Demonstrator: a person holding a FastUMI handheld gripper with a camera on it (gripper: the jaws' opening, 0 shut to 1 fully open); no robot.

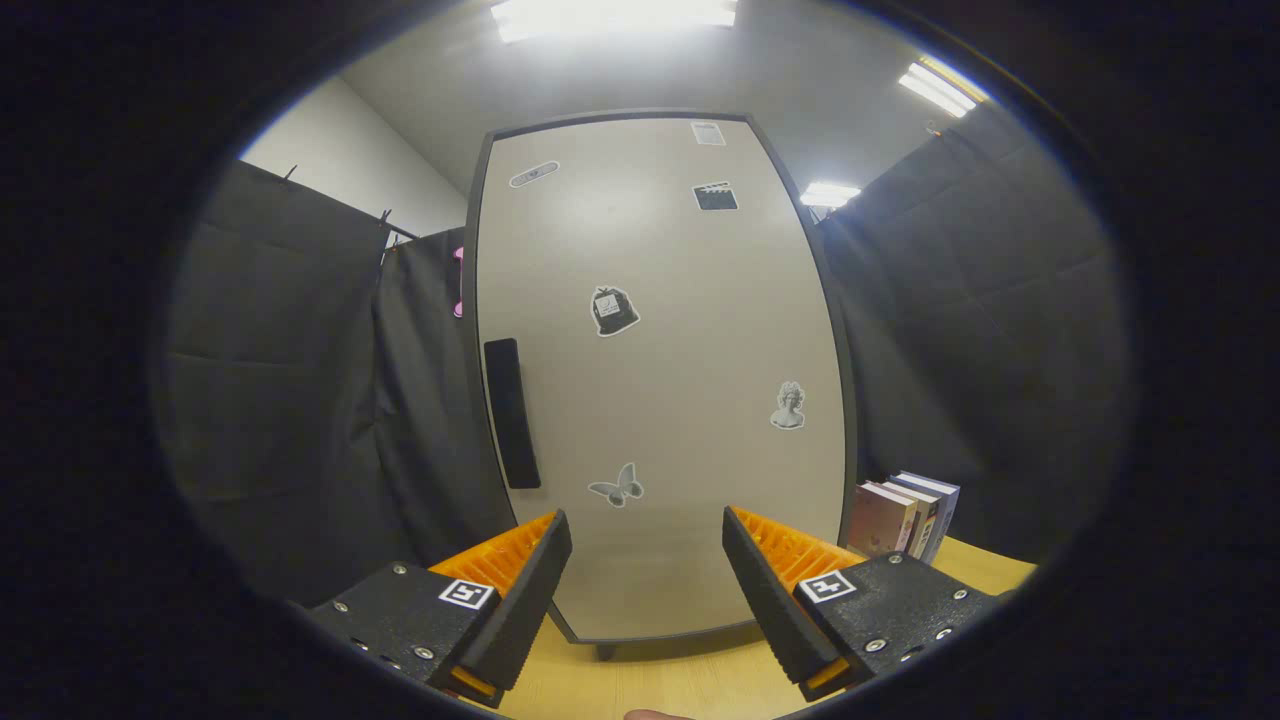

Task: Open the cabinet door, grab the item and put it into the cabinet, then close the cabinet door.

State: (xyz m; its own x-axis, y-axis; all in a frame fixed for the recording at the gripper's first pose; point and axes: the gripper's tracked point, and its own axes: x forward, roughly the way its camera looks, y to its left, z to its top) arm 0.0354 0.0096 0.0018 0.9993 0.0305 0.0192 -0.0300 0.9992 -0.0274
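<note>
A tall beige cabinet (660, 380) with a dark frame stands on the wooden table (650, 680), straight ahead of my fingers. Its door is shut and carries several small stickers. A black vertical handle (512, 413) sits near the door's left edge, above and slightly left of my left finger. My gripper (647, 530) is open, with nothing between its black and orange fingers (520, 590), and hangs a short way in front of the door's lower part.
A few books (905, 517) stand upright on the table right of the cabinet, just beyond my right finger. Black cloth walls close in on both sides. A small pink object (458, 283) peeks out behind the cabinet's left edge.
</note>
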